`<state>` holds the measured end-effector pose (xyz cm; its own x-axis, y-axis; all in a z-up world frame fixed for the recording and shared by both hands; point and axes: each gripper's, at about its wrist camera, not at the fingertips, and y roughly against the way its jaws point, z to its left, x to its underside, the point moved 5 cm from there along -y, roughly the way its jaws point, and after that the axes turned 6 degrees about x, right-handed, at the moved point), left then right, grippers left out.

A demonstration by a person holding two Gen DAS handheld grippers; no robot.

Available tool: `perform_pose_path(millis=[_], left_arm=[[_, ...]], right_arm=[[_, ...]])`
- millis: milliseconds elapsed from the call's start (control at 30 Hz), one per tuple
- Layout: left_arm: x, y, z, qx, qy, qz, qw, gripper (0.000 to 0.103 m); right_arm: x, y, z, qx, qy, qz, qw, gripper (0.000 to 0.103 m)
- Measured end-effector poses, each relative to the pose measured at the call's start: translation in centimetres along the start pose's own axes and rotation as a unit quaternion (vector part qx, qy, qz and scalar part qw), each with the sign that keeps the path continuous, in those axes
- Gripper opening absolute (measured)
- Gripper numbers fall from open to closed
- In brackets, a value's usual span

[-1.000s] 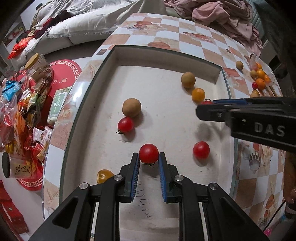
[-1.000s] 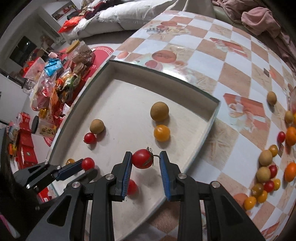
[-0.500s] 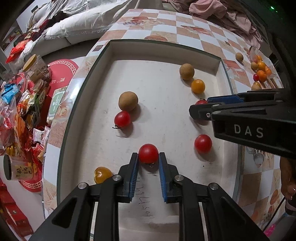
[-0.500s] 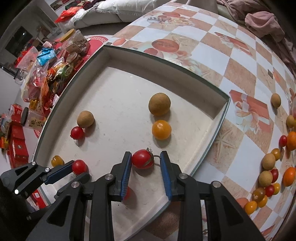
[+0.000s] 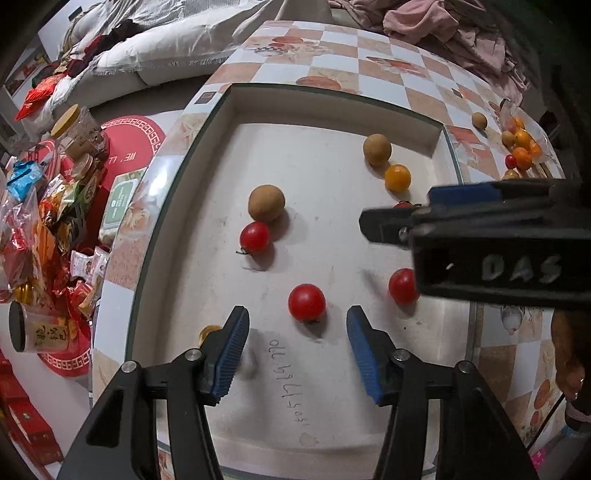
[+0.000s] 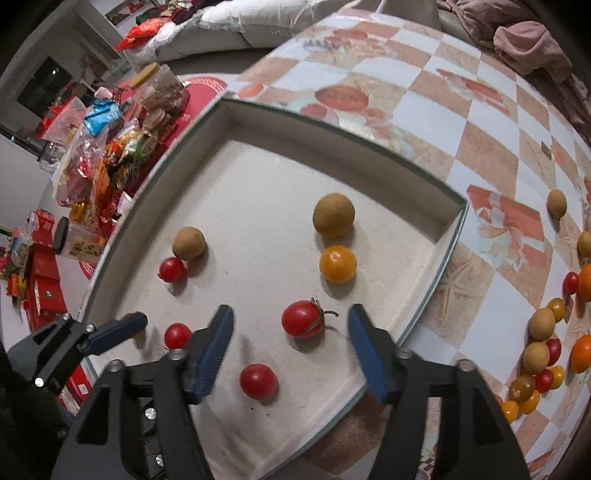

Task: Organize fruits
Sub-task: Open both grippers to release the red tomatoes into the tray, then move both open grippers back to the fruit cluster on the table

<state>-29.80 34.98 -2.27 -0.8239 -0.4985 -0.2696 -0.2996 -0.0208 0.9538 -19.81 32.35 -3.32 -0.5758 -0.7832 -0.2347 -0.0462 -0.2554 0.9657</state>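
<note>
A shallow white tray (image 5: 332,107) (image 6: 448,236) lies on the checkered table. My left gripper (image 5: 295,332) is open, with a red tomato (image 5: 306,302) lying free on the tray floor between its fingers. My right gripper (image 6: 290,326) is open too, with a stemmed red tomato (image 6: 303,319) lying loose between its fingers. Other tray fruit: red tomatoes (image 5: 255,237) (image 5: 403,285), brown longans (image 5: 266,203) (image 5: 376,149), an orange tomato (image 5: 397,178), and a yellow one (image 5: 209,331) behind my left finger.
A heap of loose fruit (image 6: 543,347) lies on the table right of the tray, with a lone longan (image 6: 556,204) farther back. Snack packets and jars (image 5: 48,206) crowd the floor on the left. Pink cloth (image 5: 454,26) lies at the table's far end.
Both grippers have opened and let go of their red tomatoes, which now rest on the tray floor. Both have drawn back slightly.
</note>
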Motion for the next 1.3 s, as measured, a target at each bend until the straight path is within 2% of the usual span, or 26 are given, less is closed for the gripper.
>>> perform_pose_path(millis=[33,67,100,400,833,1167,1300], left_arm=[[0.1,0.1,0.0,-0.003,0.000,0.001,1.0000,0.064],[0.2,0.3,0.0,-0.004,0.001,0.000,1.0000,0.076],[0.3,0.5,0.0,-0.007,0.001,-0.005,1.0000,0.080],[0.3,1.8,-2.1,-0.005,-0.027,-0.003,0.9996,0.080],[-0.9,2.7,-9.2,0.023,-0.096,-0.006,0.9951,0.080],[-2.0,1.4,-16.4,0.057,-0.129,0.008,0.9900,0.080],[-2.2,-0.1,-18.9,0.065,-0.133,0.013,0.9888,0.080]], right_arm=[[-0.2,0.4,0.0,-0.002,-0.003,-0.007,1.000,0.079],[-0.3,0.7,-0.1,-0.005,-0.006,-0.012,1.000,0.079],[-0.5,1.0,-0.2,-0.008,-0.011,-0.017,1.000,0.079],[-0.1,4.5,-2.6,-0.012,-0.060,-0.054,0.997,0.081],[5.5,7.2,-10.8,0.015,-0.142,-0.056,0.988,0.081],[11.5,7.6,-20.0,0.090,-0.189,-0.037,0.977,0.081],[12.8,7.3,-22.3,0.106,-0.194,-0.030,0.975,0.081]])
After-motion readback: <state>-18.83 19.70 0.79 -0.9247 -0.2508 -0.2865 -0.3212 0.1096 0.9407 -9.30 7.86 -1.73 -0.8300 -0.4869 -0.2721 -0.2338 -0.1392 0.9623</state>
